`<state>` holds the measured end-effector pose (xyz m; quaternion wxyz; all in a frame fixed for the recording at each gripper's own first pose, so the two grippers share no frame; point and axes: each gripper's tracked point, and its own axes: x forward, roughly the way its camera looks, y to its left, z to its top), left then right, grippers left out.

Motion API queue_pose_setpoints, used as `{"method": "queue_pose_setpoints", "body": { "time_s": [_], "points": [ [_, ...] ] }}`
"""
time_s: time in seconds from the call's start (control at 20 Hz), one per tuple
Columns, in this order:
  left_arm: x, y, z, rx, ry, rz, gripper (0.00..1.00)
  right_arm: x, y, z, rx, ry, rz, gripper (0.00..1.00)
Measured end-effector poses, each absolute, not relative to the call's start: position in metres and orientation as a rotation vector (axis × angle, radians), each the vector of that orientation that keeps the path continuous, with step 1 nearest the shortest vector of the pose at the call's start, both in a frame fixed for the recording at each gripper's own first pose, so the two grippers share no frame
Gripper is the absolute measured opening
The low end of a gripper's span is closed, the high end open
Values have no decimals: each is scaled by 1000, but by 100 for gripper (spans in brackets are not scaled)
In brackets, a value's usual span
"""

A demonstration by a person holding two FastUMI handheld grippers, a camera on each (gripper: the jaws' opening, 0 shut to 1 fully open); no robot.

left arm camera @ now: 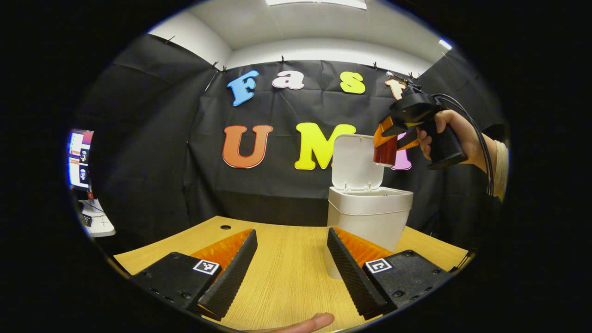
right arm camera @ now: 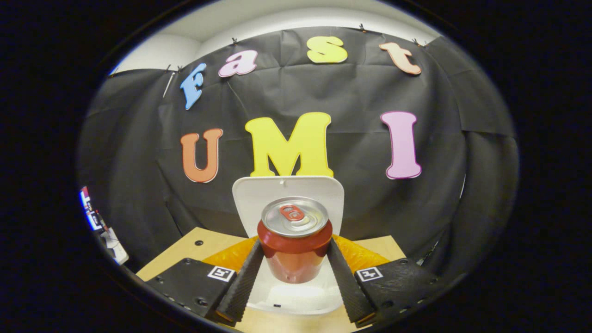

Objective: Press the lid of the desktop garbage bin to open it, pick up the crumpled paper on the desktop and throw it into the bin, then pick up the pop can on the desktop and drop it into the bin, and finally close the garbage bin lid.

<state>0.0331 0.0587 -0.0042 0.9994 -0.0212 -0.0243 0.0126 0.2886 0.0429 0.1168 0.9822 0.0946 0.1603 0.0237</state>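
The right claw (right arm camera: 292,268) is clamped on the can (right arm camera: 294,240), one finger pressed against each side of its body just below the top rim; the can is held upright, pull tab uppermost, and in the left gripper view the same claw (left arm camera: 387,147) and can (left arm camera: 385,152) are seen raised above the bin (left arm camera: 367,217), in front of its lid (left arm camera: 355,162), which stands open and upright. In the right gripper view the bin mouth (right arm camera: 296,296) lies directly beneath the can. The left claw (left arm camera: 291,268) is held wide apart and empty, low over the bench (left arm camera: 286,282), with the bin just beyond its right finger. No crumpled paper is seen on the bench, so it is judged to be in the bin. The main risk is judged to be a release made too near the back: the can could be knocked against the upright lid, or the lid tipped shut. A drop from this height could also be bounced off the rim onto the bench. A grip so close to the rim could let the can slip or tilt.
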Motion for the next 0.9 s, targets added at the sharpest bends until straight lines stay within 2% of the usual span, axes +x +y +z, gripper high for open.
{"method": "queue_pose_setpoints", "body": {
  "time_s": [0.25, 0.6, 0.9],
  "points": [
    [33, 61, -3, -30, -60, 34, 98, 309, 62, 87, 222, 417, 58, 81],
    [36, 59, -4, -37, -68, 20, 98, 309, 61, 84, 186, 424, 36, 80],
    [43, 64, -13, -59, -33, 26, 98, 304, 71, 79, 108, 439, 71, 82]
  ]
}}
